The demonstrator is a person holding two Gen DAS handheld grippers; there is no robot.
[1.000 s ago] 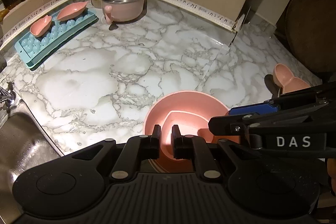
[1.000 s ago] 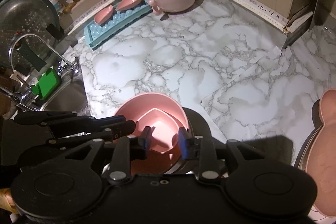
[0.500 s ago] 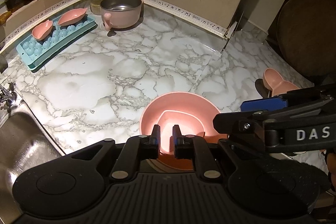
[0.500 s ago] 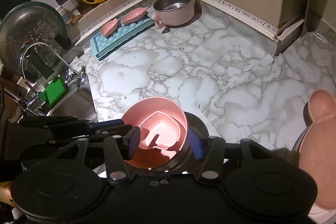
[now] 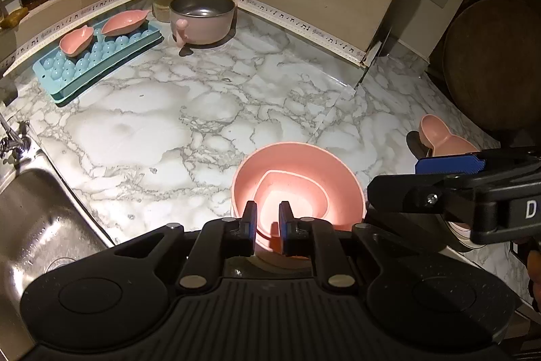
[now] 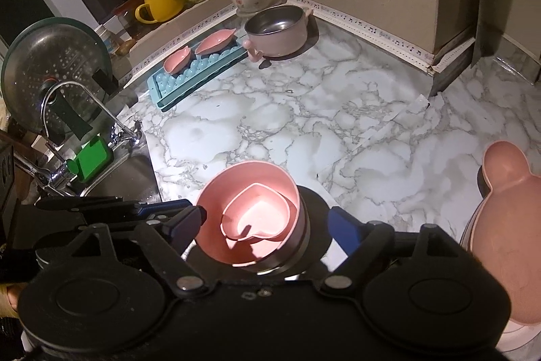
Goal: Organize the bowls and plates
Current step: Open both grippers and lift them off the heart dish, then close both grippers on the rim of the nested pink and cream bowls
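Pinching the near rim of the round pink bowl (image 5: 297,178), our left gripper (image 5: 267,222) is clenched on it, tilted downward. Our right gripper (image 6: 267,222), its jaws just opened wide, straddles the bowl untouched. The heart-shaped dish (image 6: 257,212) nests inside, probably light, stiff, slippery plastic. Beyond waits the metal-lined pot (image 5: 203,19).
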